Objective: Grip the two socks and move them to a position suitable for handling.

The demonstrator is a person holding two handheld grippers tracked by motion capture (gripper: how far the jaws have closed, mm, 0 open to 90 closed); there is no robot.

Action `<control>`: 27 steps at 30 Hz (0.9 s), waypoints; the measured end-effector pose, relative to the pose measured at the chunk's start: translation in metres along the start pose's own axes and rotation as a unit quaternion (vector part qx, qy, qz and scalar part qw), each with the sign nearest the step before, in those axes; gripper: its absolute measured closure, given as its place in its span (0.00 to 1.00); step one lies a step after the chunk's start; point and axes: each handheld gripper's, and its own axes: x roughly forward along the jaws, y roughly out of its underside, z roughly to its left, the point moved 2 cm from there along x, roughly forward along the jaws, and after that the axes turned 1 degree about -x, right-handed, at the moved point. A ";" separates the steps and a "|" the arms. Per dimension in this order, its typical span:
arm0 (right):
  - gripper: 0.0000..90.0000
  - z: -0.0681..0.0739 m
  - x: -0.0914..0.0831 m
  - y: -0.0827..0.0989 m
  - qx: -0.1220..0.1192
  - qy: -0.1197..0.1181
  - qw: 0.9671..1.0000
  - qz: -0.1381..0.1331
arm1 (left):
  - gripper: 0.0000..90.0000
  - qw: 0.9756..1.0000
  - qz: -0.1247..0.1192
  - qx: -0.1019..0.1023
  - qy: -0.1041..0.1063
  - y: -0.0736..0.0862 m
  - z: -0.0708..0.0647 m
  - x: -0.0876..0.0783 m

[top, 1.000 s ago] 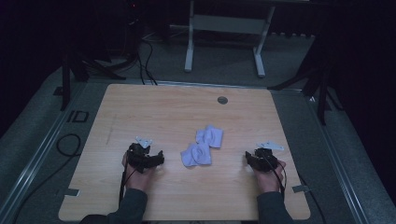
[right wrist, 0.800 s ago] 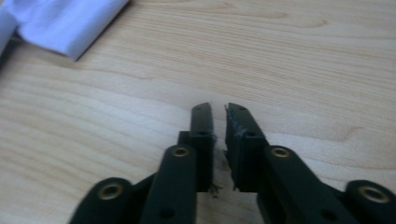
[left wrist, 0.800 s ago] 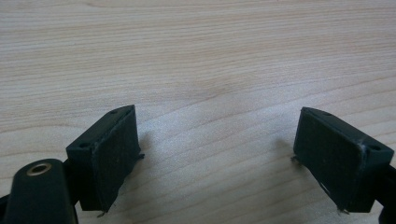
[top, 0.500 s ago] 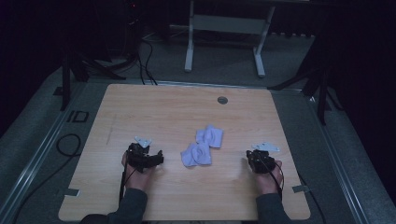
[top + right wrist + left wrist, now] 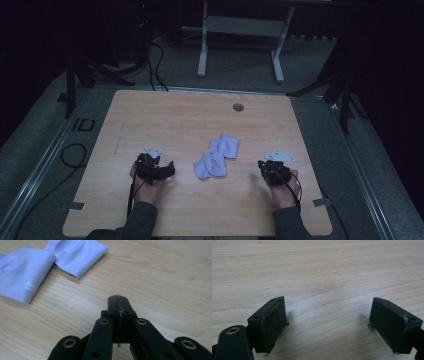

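On the wooden table (image 5: 150,120), left to right: left gripper (image 5: 167,170) sits near the front edge in the person's left hand (image 5: 145,182), jaws spread wide with bare wood between them, nothing held; the left gripper view shows both black pads (image 5: 273,323) well apart over the tabletop. Mid-table lie two pale lavender folded cloths, the nearer cloth (image 5: 210,165) touching the farther cloth (image 5: 224,145) at a corner, both between the grippers and apart from each. Right gripper (image 5: 263,167) in the right hand (image 5: 285,187) has just closed, jaws pressed together on nothing, tips aimed toward the cloths, not touching them. Grommet hole (image 5: 238,107) near the far edge.
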 end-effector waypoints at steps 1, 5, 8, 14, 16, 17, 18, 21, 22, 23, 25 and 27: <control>1.00 0.001 0.000 -0.002 -0.005 0.000 1.000 -0.001 | 0.16 1.000 0.000 -0.001 -0.001 0.000 0.000 0.000; 1.00 0.009 0.002 -0.008 -0.018 -0.006 1.000 -0.004 | 0.16 1.000 -0.001 -0.003 -0.003 -0.001 -0.001 0.001; 1.00 0.016 0.004 -0.014 -0.030 -0.010 0.999 -0.004 | 0.16 1.000 -0.002 -0.003 -0.003 -0.001 -0.001 0.001; 1.00 0.029 0.008 -0.023 -0.045 -0.024 0.999 -0.009 | 0.16 1.000 -0.002 -0.003 -0.002 -0.001 -0.001 0.001; 1.00 0.033 0.009 -0.026 -0.049 -0.028 0.998 -0.010 | 0.16 1.000 -0.001 -0.002 -0.003 -0.001 -0.001 0.001; 1.00 0.035 0.010 -0.028 -0.053 -0.030 0.998 -0.011 | 0.16 1.000 -0.001 -0.002 -0.003 -0.001 -0.001 0.001; 1.00 0.037 0.011 -0.029 -0.055 -0.032 0.998 -0.011 | 0.16 1.000 -0.001 -0.002 -0.002 -0.001 -0.001 0.001; 1.00 0.043 0.013 -0.032 -0.067 -0.039 0.997 -0.010 | 0.16 1.000 -0.001 -0.002 -0.002 -0.001 -0.001 0.001; 1.00 0.045 0.015 -0.033 -0.071 -0.042 0.997 -0.010 | 0.16 1.000 -0.001 -0.002 -0.002 -0.001 -0.001 0.001; 1.00 0.045 0.015 -0.033 -0.071 -0.042 0.997 -0.010 | 0.16 1.000 -0.001 -0.002 -0.002 -0.001 -0.001 0.001; 1.00 0.053 0.019 -0.036 -0.079 -0.055 0.995 -0.008 | 0.16 1.000 -0.001 -0.001 -0.002 -0.001 -0.001 0.001; 1.00 0.059 0.022 -0.038 -0.087 -0.060 0.994 -0.006 | 0.16 1.000 -0.001 -0.002 -0.002 -0.001 -0.001 0.001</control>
